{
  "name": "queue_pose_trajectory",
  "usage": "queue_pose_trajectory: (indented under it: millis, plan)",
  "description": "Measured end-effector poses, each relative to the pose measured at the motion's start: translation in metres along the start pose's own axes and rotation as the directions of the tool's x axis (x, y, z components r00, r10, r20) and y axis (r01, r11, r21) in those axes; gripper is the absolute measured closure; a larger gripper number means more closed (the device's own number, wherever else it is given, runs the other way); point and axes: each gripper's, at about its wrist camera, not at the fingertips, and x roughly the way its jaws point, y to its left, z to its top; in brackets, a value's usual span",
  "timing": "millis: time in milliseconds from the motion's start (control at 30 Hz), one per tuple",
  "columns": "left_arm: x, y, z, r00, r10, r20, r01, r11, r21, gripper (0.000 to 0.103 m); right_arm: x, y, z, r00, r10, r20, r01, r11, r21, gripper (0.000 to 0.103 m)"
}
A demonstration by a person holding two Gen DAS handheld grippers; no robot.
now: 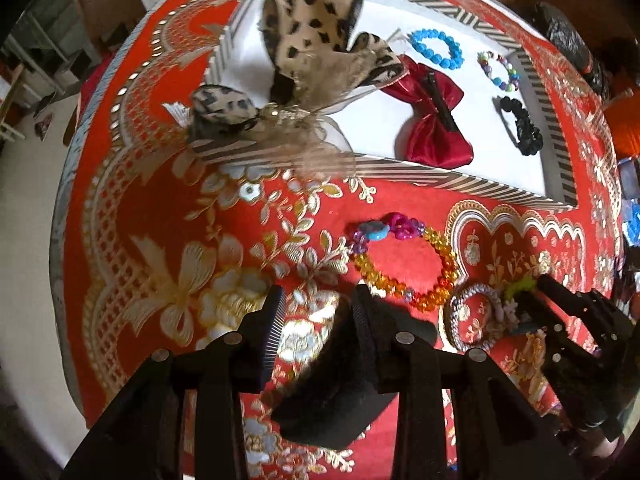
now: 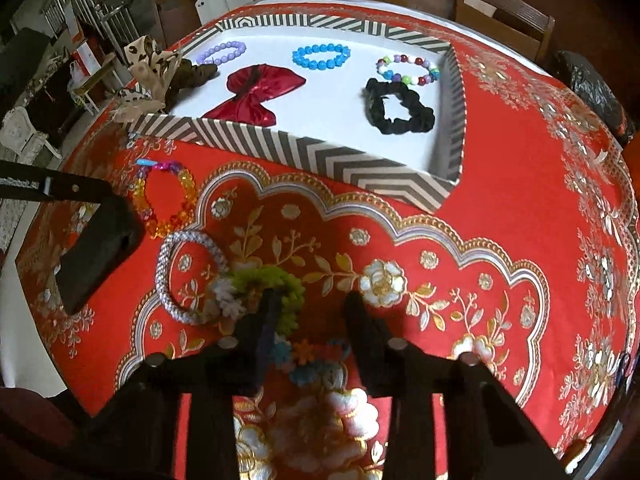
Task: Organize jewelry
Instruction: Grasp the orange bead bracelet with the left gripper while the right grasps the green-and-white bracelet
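Observation:
A flower bracelet (image 2: 280, 288) in green, white, orange and blue lies on the red tablecloth. My right gripper (image 2: 312, 308) points down at it: the left finger sits inside the ring and one side of the ring lies between the jaws. Red cloth shows beside the right finger, so the gripper reads as open. A silver bangle (image 2: 188, 276) touches the bracelet's left side, and an amber bead bracelet (image 1: 404, 264) lies farther back. My left gripper (image 1: 318, 312) hovers open over bare cloth, near the amber bracelet. The right gripper (image 1: 560, 312) shows at the right edge of the left wrist view.
A striped tray (image 2: 320, 156) with a white floor holds a red bow (image 2: 256, 96), a blue bracelet (image 2: 320, 56), a purple one (image 2: 222, 52), a multicolour one (image 2: 408, 68) and a black scrunchie (image 2: 400, 112). Leopard-print bows (image 1: 312, 40) overhang its left end. Chairs stand beyond the round table's far edge.

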Motion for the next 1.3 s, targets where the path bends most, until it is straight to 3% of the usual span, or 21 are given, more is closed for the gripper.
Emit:
queue_pose_trajectory:
  millis: [133,467,600,767,1300]
  plan:
    - [0.01,-0.005,0.009,1.0,0.01,-0.008,-0.01,1.0,0.025,0.095,0.0,-0.005,0.001,1.0,-0.002,0.0,0.002,1.0,0.019,0.084]
    - [0.018,-0.025,0.023,1.0,0.03,-0.001,-0.03,0.994,0.102,0.095,0.002,-0.008,0.007,1.0,0.008,0.017,-0.009,0.998,0.068,0.084]
    - [0.011,-0.031,0.03,1.0,-0.007,0.0,0.007,0.995,0.101,0.095,0.003,-0.01,0.01,1.0,0.012,0.016,-0.013,0.996,0.09,0.084]
    - [-0.002,-0.023,0.031,0.999,-0.036,0.008,0.035,0.993,0.111,0.095,0.003,-0.01,0.011,1.0,0.021,0.01,-0.022,0.995,0.099,0.079]
    - [0.015,-0.048,0.039,1.0,0.021,0.016,-0.023,0.988,0.15,0.095,0.003,-0.008,0.015,1.0,-0.007,0.004,0.006,0.994,0.105,0.074]
